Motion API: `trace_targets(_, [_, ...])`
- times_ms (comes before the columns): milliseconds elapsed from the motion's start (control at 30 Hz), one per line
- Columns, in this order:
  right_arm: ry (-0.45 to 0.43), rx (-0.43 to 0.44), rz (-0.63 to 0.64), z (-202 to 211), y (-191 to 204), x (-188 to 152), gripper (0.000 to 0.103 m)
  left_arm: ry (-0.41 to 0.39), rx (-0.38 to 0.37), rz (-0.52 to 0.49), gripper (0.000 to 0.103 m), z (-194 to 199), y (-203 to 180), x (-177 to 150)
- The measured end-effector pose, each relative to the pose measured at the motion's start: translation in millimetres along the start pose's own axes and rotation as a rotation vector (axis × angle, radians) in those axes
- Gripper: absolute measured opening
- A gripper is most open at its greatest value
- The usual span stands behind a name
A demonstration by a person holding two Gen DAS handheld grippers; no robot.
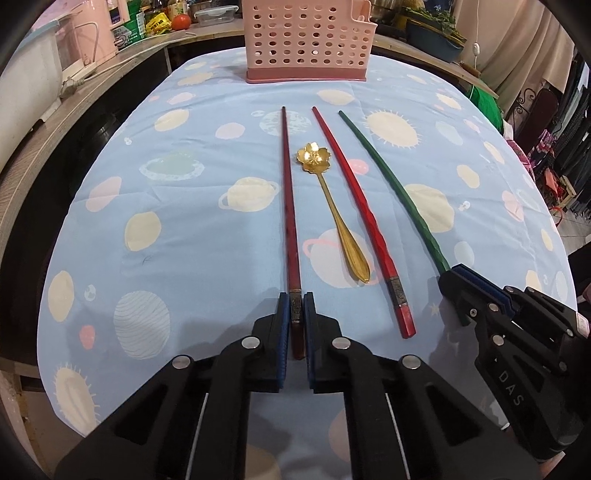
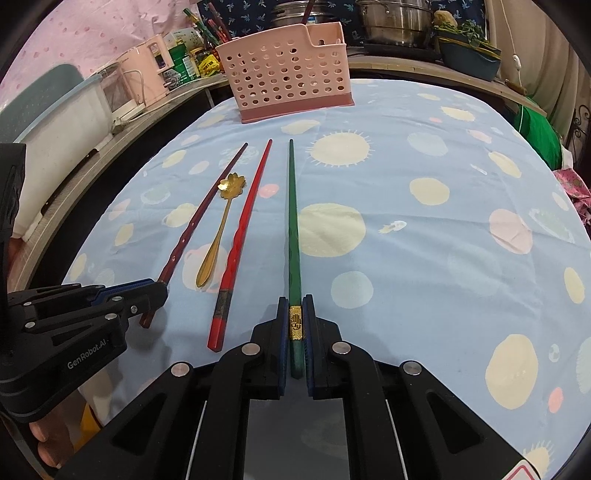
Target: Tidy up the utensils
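Four utensils lie side by side on a blue planet-print tablecloth [image 1: 192, 236]. My left gripper [image 1: 296, 301] is shut on the near end of the dark red chopstick [image 1: 287, 206], pads pressing its banded part. A gold flower-bowl spoon [image 1: 332, 210] and a bright red chopstick [image 1: 354, 206] lie loose to its right. My right gripper [image 2: 295, 306] is shut on the green chopstick [image 2: 293, 221] at its gold band. In the left wrist view the right gripper [image 1: 456, 275] shows at the green chopstick's [image 1: 391, 177] near end. The pink perforated utensil holder [image 1: 306, 40] stands at the table's far edge.
Behind the table runs a wooden counter [image 2: 424, 64] with a pink appliance [image 2: 144, 70], steel pots [image 2: 395, 18], food packets and a planter. A white tub [image 1: 29, 85] sits at the left. Clothes hang beyond the table's right edge [image 1: 554, 147].
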State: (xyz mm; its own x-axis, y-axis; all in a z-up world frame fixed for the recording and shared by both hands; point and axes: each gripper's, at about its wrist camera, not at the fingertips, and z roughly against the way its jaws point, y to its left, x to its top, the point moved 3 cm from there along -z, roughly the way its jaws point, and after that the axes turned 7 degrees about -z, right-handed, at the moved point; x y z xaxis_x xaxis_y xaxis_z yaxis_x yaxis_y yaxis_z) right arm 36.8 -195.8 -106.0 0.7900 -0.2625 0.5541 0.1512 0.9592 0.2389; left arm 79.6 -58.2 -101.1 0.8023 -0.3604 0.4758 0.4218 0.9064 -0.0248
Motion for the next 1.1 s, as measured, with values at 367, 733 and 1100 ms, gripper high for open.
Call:
trace_targets(367, [-0.016,-0.001,0.008,8.8,1.0,9.8,0.007,0.005,0.001,0.017,0.007,7.0,6.5,3.7])
trace_targets(733, [-0.055,0.028,-0.016,22.2,3.5,22.7,0.007,-0.011,0.011,0.042,0.007,17.7,15.5,12.8])
trace_targets(1100, [-0.125,0.042,-0.024,47.4,4.3,40.9,0.007,-0.068,0.006,0.068,0.007,40.8,22.2,25.6])
